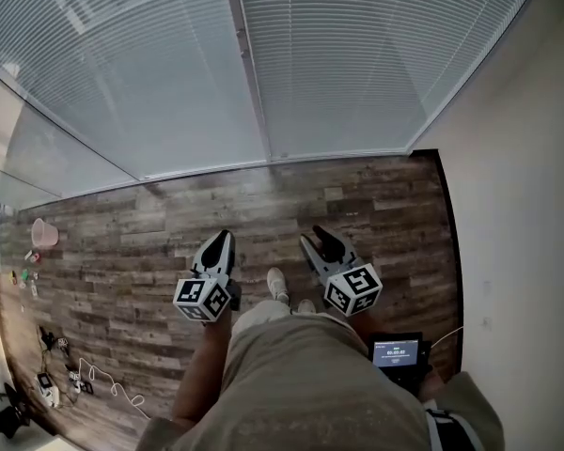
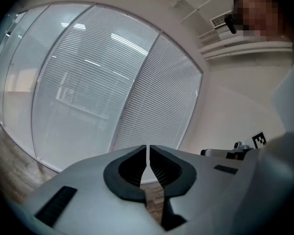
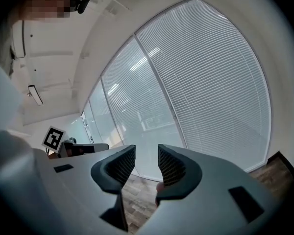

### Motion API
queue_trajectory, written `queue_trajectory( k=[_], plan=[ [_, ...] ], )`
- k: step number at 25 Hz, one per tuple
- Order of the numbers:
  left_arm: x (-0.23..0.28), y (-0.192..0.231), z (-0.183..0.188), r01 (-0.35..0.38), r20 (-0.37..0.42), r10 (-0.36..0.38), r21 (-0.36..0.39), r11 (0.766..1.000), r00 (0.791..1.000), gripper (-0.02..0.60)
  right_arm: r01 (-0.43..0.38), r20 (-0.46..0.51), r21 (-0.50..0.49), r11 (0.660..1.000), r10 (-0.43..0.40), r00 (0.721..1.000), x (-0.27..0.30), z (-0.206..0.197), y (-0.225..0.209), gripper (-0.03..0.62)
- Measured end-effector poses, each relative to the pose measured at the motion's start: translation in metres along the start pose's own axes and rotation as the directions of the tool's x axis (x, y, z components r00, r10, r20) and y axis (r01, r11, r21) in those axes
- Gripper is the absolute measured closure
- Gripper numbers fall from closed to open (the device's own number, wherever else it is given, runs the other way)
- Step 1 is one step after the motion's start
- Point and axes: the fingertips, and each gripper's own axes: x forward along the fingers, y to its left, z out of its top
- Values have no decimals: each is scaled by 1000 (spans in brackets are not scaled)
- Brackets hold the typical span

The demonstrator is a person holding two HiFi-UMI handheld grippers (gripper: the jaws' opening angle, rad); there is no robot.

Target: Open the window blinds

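Head view: the closed blinds (image 1: 357, 54) stand straight ahead at the floor's (image 1: 169, 224) far edge, well apart from both tongs, about equally. My left tongs (image 1: 225, 238) are pressed together, empty; my right tongs (image 1: 315, 237) stand apart, empty.

Office-like room: floor-to-ceiling white slatted blinds (image 1: 357, 54), wood-plank floor (image 1: 169, 224), loose cables (image 1: 103, 383) on it

The head view looks steeply down from the person's head onto the wooden floor (image 1: 169, 224) below the window blinds (image 1: 357, 54); the left gripper view, riding the left gripper (image 2: 147, 148), faces those blinds almost level, some way back; the right gripper view, on the right gripper (image 3: 146, 153), does likewise; all three share the blinds and their dividing post (image 1: 249, 73).
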Motion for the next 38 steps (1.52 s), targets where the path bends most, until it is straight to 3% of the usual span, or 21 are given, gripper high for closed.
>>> queue_trajectory(
  k=[12,20,25,34,38],
  plan=[
    [60,88,33,33,-10,-33,-45,998,999,546,33,-15,-41,999,-34,999,103,26,-11,462],
    [75,70,20,98,-22,-99,-23,995,995,546,-16,-32,-93,996,13,999,128,28,-1,462],
    [84,79,22,86,-22,-87,-40,995,996,546,-33,-59,-96,995,27,998,139,27,-2,462],
    [86,81,10,87,-44,-89,-51,995,995,546,-25,-90,-82,996,17,996,139,13,-8,462],
    [95,90,12,74,-42,-76,-48,996,996,546,35,-74,-61,998,-39,996,142,3,-21,462]
  ],
)
